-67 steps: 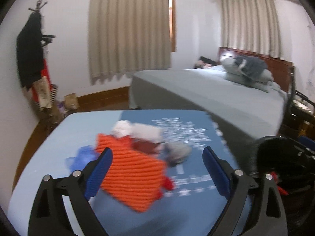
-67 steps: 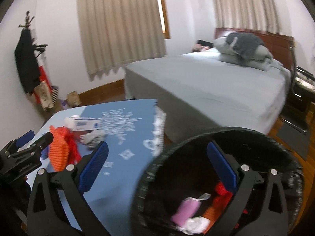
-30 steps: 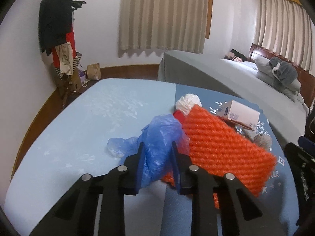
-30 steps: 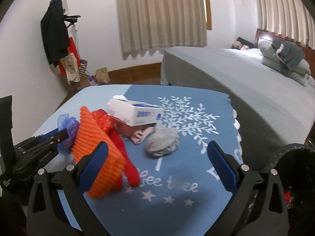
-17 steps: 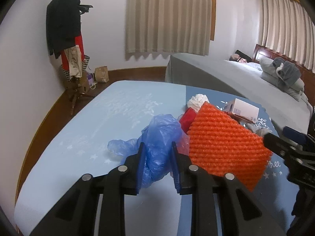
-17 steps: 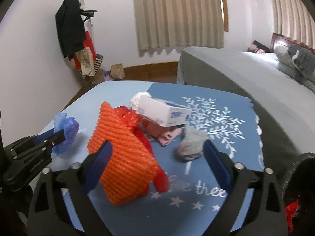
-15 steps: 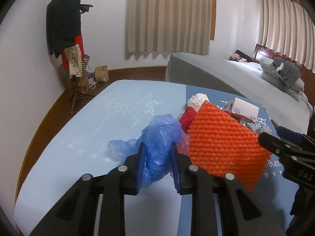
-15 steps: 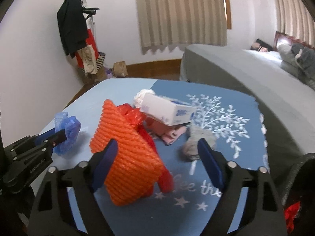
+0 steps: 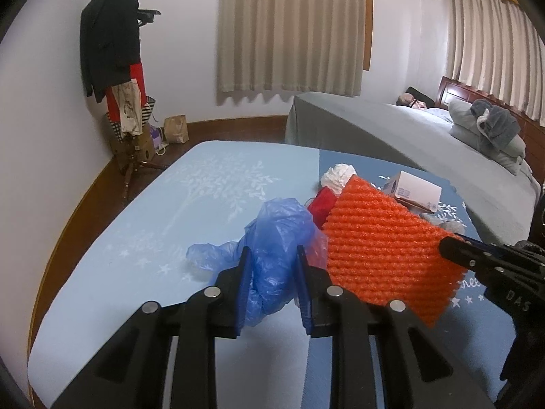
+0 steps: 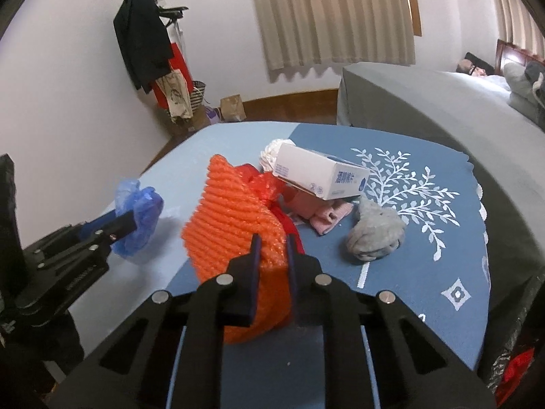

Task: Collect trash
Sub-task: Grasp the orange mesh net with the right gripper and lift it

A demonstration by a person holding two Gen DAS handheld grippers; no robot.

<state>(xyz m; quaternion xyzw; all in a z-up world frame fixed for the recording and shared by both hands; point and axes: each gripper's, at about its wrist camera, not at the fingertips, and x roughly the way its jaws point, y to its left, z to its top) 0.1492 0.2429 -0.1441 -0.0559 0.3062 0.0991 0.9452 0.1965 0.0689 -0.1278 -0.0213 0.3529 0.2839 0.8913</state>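
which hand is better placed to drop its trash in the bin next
Probably right. The right gripper has just closed on the orange foam mesh, and the black bin sits at its lower right. The left gripper holds the blue plastic bag, farther from it.

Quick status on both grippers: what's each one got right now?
Left gripper: shut on the blue plastic bag.
Right gripper: its jaws have just been closing and now pinch the orange foam net.
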